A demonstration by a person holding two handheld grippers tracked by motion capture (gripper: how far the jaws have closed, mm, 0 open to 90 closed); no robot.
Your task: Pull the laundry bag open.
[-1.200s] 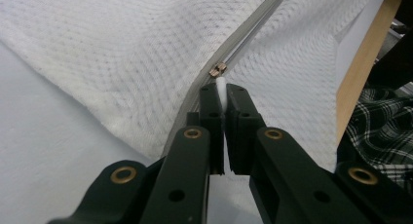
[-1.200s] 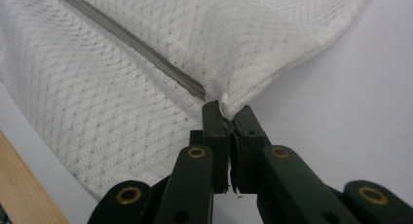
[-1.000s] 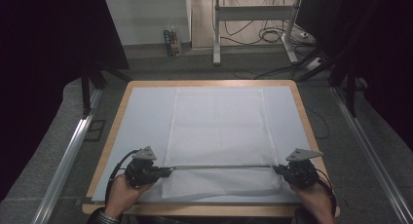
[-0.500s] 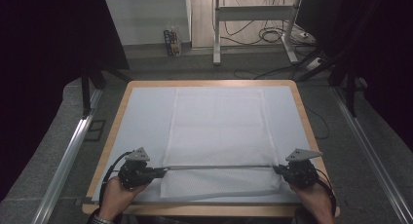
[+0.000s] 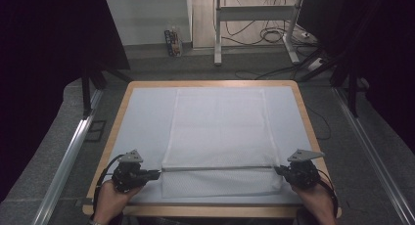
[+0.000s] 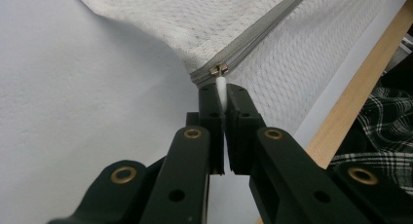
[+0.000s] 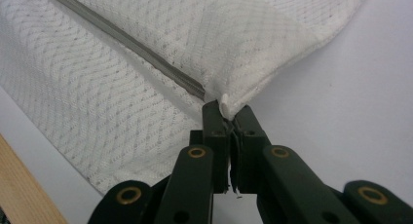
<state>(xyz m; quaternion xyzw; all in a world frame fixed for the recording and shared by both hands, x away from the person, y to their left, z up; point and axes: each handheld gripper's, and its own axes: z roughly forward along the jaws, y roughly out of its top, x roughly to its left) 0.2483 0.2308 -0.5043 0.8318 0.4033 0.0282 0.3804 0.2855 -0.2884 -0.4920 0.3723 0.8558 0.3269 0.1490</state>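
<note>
Between the 2 tongs, a white mesh laundry bag point(image 5: 218, 137) is lying stretched on the table point(image 5: 147, 122): left tongs point(image 6: 221, 95) are pinching its zipper pull point(image 6: 220, 70) shut, right tongs point(image 7: 229, 112) are clamping the far corner, keeping the zipper point(image 5: 218, 168) taut for sliding.

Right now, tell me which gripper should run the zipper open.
Left, probably. The left gripper is shut on the white pull tab of the zipper. The right gripper only pinches the bag corner at the zipper's far end, anchoring it.
</note>
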